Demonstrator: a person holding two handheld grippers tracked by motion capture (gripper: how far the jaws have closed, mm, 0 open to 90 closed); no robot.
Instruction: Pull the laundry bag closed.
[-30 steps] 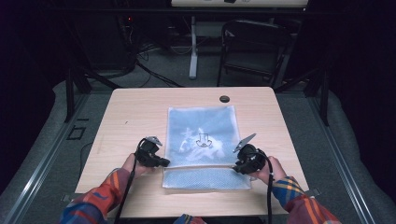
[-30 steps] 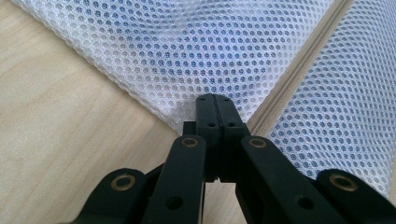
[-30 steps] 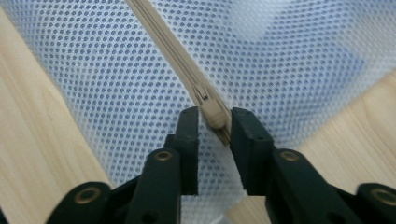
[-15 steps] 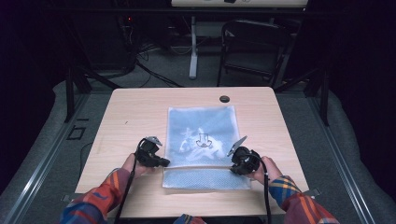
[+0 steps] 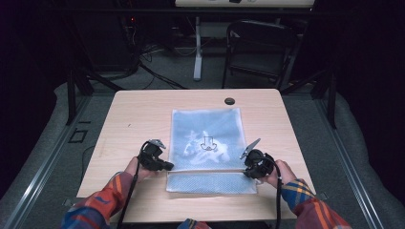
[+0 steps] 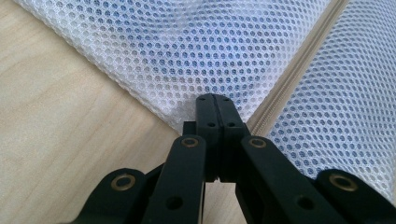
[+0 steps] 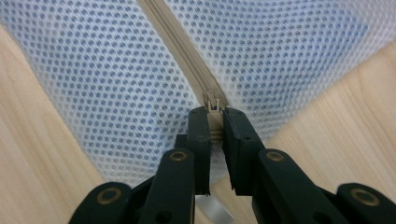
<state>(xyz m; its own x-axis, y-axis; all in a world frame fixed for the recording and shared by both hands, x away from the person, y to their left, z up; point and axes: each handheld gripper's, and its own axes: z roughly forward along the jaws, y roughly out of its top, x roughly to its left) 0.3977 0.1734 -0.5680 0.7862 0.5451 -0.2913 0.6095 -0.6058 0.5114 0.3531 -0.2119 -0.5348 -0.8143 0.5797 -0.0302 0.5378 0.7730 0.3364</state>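
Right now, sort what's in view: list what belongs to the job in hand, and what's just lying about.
In the job:
- mesh bag, flat on the table
- zipper and its pull
- left gripper, clamped on the bag's edge
- right gripper, closed on the pull

Lying about:
- chair behind the table
- floor cables
- black table grommet

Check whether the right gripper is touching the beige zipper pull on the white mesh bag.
Touching. In the right gripper view the right gripper has its jaws clamped on the beige zipper pull.

The table [image 5: 143, 114] is brightly lit amid dark surroundings, while both gripper views stay evenly lit and sharp.
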